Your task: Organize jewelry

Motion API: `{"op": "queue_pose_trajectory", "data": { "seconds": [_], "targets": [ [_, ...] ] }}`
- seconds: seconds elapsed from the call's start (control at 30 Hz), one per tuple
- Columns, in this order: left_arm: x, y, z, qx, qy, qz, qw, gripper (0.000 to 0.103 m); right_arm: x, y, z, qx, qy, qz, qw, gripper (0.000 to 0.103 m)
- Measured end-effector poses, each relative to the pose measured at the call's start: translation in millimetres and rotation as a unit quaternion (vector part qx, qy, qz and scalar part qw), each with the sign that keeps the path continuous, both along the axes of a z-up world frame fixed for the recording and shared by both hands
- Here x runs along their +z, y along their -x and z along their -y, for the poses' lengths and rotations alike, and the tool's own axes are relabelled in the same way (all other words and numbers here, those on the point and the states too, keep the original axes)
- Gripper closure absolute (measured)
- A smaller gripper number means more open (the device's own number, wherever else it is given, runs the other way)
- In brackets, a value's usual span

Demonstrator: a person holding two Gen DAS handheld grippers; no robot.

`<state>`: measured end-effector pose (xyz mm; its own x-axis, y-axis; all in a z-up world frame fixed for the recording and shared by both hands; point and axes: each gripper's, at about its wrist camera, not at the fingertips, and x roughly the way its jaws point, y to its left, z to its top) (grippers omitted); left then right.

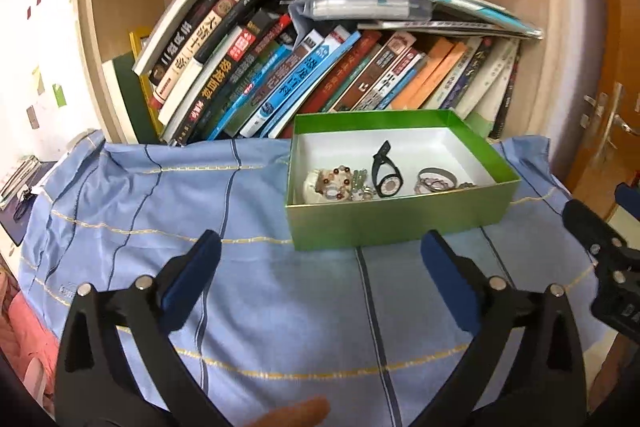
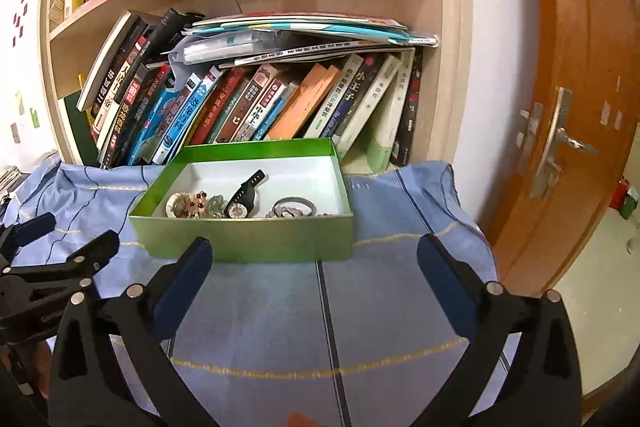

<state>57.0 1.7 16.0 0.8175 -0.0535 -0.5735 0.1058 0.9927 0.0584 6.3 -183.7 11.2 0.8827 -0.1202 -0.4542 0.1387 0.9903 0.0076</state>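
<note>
Jewelry — a beaded bracelet (image 1: 334, 181), black watch (image 1: 385, 169) and silver rings (image 1: 437, 179) — is noted lying inside the open green cardboard box (image 1: 394, 217) at frame centre on the blue-clothed tabletop (image 1: 160, 211); left gripper (image 1: 320, 269) and right gripper (image 2: 314, 267) are held apart, empty, short of it; whether sorting is pending or finished cannot be settled.

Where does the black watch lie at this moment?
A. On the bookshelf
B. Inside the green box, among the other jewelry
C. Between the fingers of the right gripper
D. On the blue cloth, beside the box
B: the black watch lies on the white floor of the green box, between beaded pieces and rings; both grippers are open and empty.
</note>
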Motion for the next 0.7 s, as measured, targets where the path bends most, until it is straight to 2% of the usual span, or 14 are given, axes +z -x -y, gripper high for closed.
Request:
{"op": "queue_pose_trajectory", "data": {
  "seconds": [0.2, 0.7],
  "targets": [
    [14.8, 25.3, -2.3, 0.004, 0.005, 0.027, 0.9996, 0.004, 3.3, 12.6, -7.2, 0.003, 0.004, 0.008, 1.0, 0.003],
    [24.5, 38.8, -1.0, 0.008, 0.005, 0.036, 0.9993, 0.004, 8.0, 21.2, -10.1, 0.009, 0.003, 0.016, 1.0, 0.003]
  ]
}}
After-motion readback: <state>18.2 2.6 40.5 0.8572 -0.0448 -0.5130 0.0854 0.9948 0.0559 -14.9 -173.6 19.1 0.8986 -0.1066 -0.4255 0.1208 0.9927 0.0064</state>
